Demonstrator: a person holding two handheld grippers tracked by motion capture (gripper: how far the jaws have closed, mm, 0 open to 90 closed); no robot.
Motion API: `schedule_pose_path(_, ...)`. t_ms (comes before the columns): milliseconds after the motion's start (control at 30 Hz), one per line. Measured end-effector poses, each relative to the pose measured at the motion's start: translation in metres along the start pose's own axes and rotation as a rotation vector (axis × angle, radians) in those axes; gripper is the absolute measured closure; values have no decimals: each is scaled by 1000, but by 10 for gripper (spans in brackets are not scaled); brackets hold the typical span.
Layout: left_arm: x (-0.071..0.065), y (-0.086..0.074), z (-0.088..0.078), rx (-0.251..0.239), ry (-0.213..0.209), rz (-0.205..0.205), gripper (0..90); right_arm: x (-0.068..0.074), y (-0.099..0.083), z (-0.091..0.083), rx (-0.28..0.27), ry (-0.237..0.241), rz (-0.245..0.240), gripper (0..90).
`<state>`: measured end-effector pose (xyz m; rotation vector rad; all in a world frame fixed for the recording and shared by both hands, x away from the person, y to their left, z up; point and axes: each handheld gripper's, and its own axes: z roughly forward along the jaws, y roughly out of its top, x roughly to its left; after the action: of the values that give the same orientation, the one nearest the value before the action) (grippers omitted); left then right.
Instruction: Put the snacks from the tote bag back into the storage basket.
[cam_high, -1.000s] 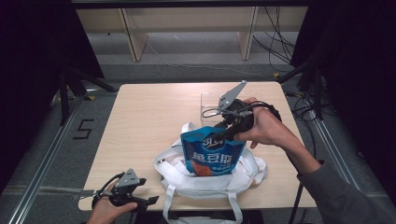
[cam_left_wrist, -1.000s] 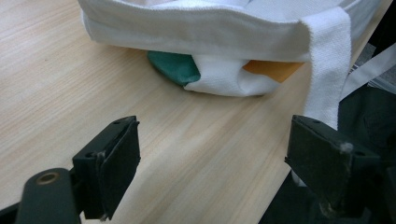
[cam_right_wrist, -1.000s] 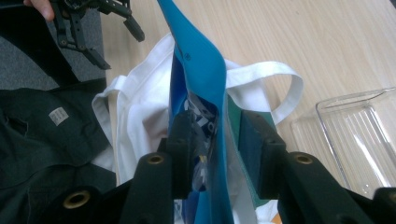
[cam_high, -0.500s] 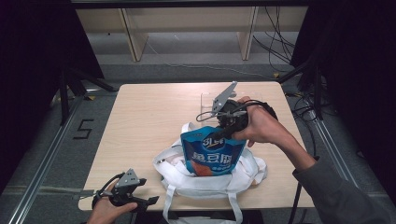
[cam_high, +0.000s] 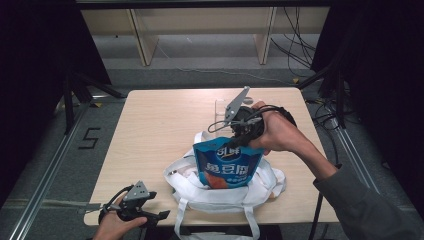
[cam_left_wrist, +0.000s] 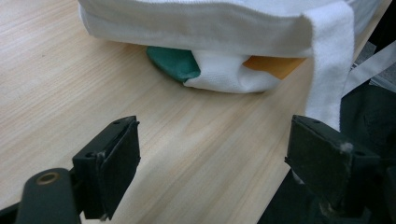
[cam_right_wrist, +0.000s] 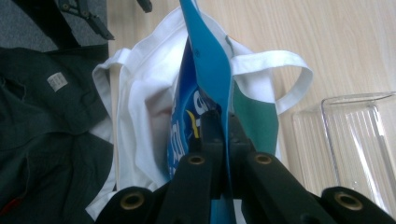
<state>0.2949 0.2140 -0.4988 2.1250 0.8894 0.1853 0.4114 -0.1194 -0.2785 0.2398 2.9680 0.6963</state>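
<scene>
A blue snack pouch stands upright in the mouth of a white cloth tote bag on the wooden table. My right gripper has just been closing and is shut on the pouch's top edge, which sits pinched between the black jaws. A green item lies in the bag beside the pouch. My left gripper rests open at the table's front left edge with nothing between its jaws. Ahead of it lies the bag's side, with a green item and an orange one under the cloth.
A clear plastic tray sits on the table just behind the bag, near my right hand. The bag's straps hang over the front edge. Dark cloth lies below the table edge. Shelving stands beyond the table.
My right gripper has closed onto the top edge of the blue pouch. The left gripper has stayed in place.
</scene>
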Motion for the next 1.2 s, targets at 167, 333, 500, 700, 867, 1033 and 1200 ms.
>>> schedule_pose_path(167, -1, 1, 0, -17, -6, -17, 166, 4, 2, -5, 15, -1, 13, 900)
schedule_pose_path(333, 0, 0, -1, -5, -3, -4, 166, 5, 8, -18, -7, -2, -11, 900)
schedule_pose_path(500, 2, 1, -2, 2, -7, 19, 166, 4, 18, -43, -62, -7, -41, 900)
schedule_pose_path(700, 2, -1, -1, -1, -2, -7, 166, 4, 36, -76, -51, -49, -54, 900)
schedule_pose_path(867, 1, -1, 1, -12, -13, -20, 166, 2, 45, -98, -56, -71, -57, 900)
schedule_pose_path(1033, 1, -1, 0, -3, 0, -15, 166, -4, 49, -118, -79, -117, -80, 900)
schedule_pose_path(1200, 2, -1, 0, -13, -8, -4, 166, -14, 50, -135, -80, -146, -52, 900)
